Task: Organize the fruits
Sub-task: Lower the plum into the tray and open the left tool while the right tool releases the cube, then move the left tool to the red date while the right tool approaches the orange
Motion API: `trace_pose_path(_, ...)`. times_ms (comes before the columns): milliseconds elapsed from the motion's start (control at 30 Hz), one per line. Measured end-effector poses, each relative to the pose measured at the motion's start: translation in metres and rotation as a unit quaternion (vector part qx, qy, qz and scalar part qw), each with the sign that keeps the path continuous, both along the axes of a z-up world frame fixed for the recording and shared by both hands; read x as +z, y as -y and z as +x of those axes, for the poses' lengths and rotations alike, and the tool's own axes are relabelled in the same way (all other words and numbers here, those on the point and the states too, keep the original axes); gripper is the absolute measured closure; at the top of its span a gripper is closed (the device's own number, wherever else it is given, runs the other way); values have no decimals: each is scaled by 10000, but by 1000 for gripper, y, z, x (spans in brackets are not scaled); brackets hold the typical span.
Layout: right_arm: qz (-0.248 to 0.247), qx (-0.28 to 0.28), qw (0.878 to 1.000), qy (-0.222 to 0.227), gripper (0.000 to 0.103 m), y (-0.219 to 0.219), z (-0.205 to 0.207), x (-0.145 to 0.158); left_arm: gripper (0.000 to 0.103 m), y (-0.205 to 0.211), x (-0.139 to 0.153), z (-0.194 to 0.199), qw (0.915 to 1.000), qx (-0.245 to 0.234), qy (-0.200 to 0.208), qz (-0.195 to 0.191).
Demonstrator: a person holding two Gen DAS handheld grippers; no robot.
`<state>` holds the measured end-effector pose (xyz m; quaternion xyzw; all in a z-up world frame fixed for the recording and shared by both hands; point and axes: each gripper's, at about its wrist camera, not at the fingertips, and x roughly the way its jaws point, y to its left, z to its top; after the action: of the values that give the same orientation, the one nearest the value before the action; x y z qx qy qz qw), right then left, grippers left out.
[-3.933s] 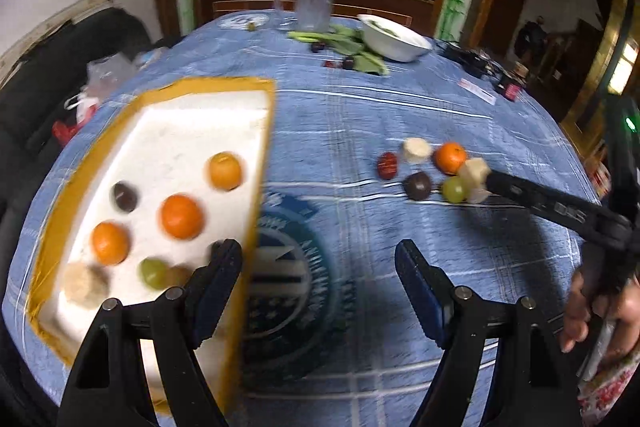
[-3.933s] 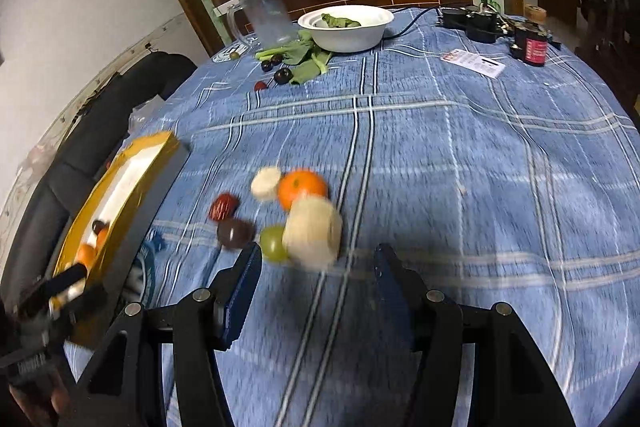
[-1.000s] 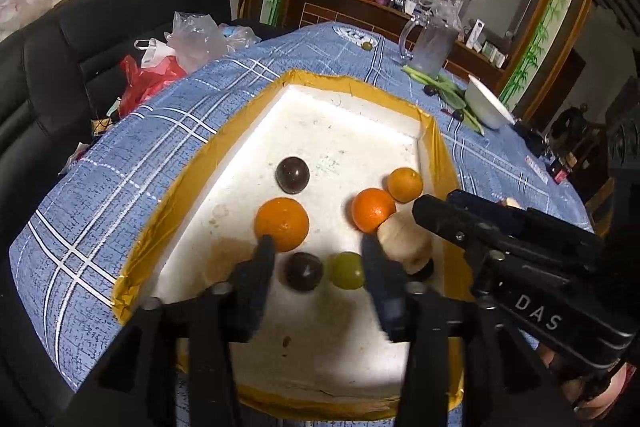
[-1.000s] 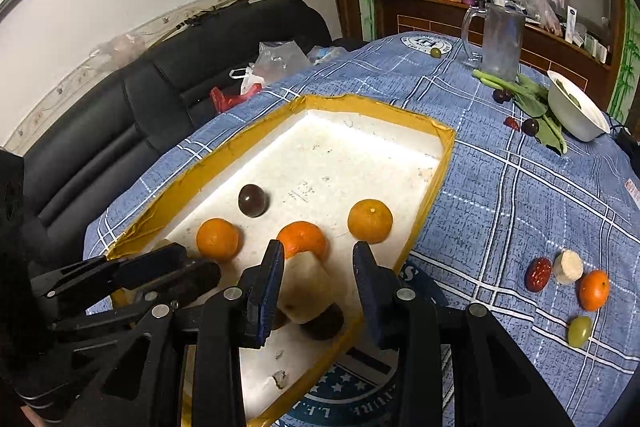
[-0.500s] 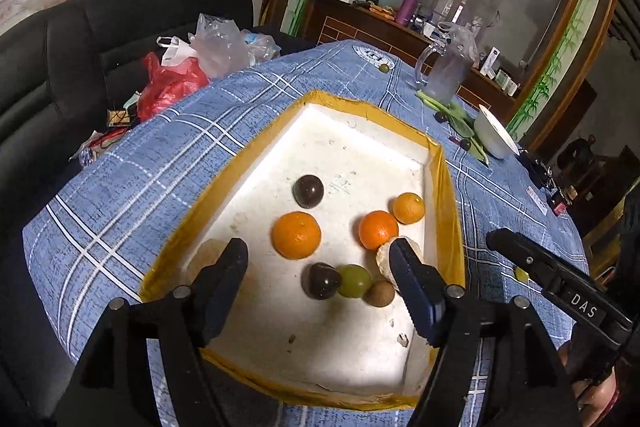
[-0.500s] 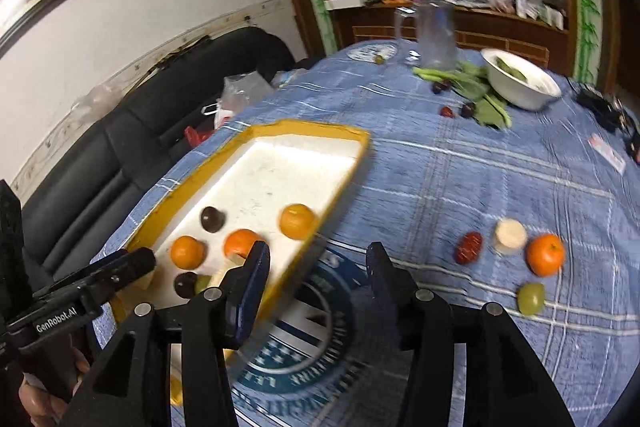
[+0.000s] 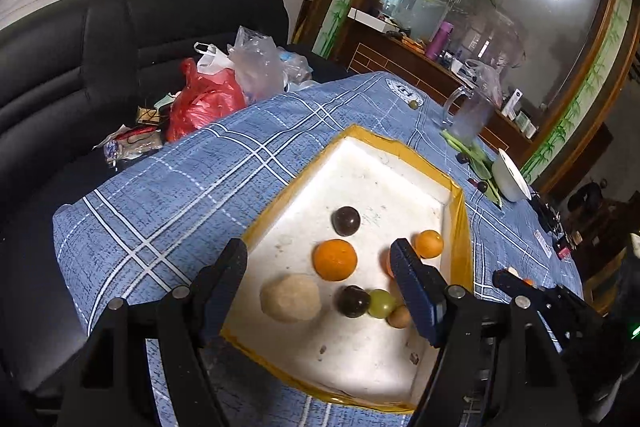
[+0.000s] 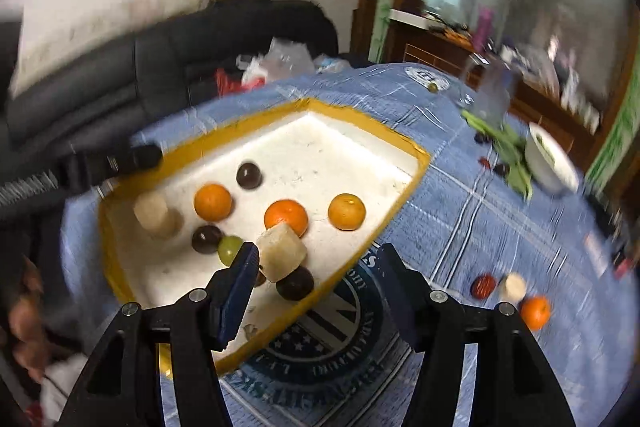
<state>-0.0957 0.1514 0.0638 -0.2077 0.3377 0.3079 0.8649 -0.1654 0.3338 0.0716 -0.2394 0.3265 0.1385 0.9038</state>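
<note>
Your left gripper point(image 7: 320, 267) is hovering over the yellow-rimmed foam tray point(image 7: 404, 143), jaws standing apart after just widening, nothing between the pads. Your right gripper point(image 8: 316, 267) is hanging over the tray's near edge point(image 8: 400, 183), jaws likewise just spreading and gripping nothing.

Sitting in the tray, as the right wrist view is showing them:
- three oranges point(image 8: 213, 202), point(image 8: 286, 217), point(image 8: 347, 211);
- three dark round fruits point(image 8: 249, 175), point(image 8: 207, 238), point(image 8: 295, 283);
- one green fruit point(image 8: 229, 247), touching a dark one;
- two pale beige chunks point(image 8: 154, 213), point(image 8: 281, 257), the second leaning on a dark fruit;
- one small brown fruit point(image 7: 399, 317).

Lying outside on the blue plaid tablecloth point(image 8: 460, 219), well apart from the tray: a red date point(image 8: 483, 286), a pale chunk point(image 8: 513, 287) and an orange point(image 8: 535, 313), side by side.
</note>
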Motion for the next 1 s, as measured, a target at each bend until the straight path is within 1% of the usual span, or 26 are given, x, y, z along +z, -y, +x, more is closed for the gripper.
trace_pose_path(100,-716,254,9968,242,38,-21,-5,-15,30,-2,-2,2,10000,-56,-15,-18)
trace_pose_path(133,-1047,325,9933,378,36,-29,-6,-22,30,-2,-2,1,10000,-69,-16,-25)
trace_pose_path(167,-1315,333,9895,503,32,-35,-5,-27,30,-2,-3,2,10000,-83,-18,-31)
trace_pose_path(233,-1730,185,9817,778,31,-43,3,-35,29,-3,-4,2,9999,-101,-35,-32)
trace_pose_path(300,-1892,-66,9768,996,31,-44,12,-36,29,-5,-4,1,9999,-147,-19,-72)
trace_pose_path(333,-1846,-152,9771,1047,30,-42,15,-33,29,-5,-3,1,9999,-146,-12,-52)
trace_pose_path(433,-1329,-140,9867,928,29,-25,10,-15,29,-6,-2,0,9999,-111,-8,17)
trace_pose_path(567,-1036,-281,9875,1154,27,6,-3,2,29,-3,-1,2,9998,-173,-33,38)
trace_pose_path(667,-888,-524,9881,1140,26,34,-6,10,29,7,1,5,9996,-275,-50,89)
trace_pose_path(767,-701,-836,9898,920,26,69,-2,13,29,20,6,6,9990,-393,-40,198)
trace_pose_path(867,-387,-1183,9906,565,26,110,10,14,29,35,11,9,9981,-527,-34,318)
trace_pose_path(1000,125,-1759,9843,95,26,167,27,14,28,57,13,15,9960,-761,-85,459)
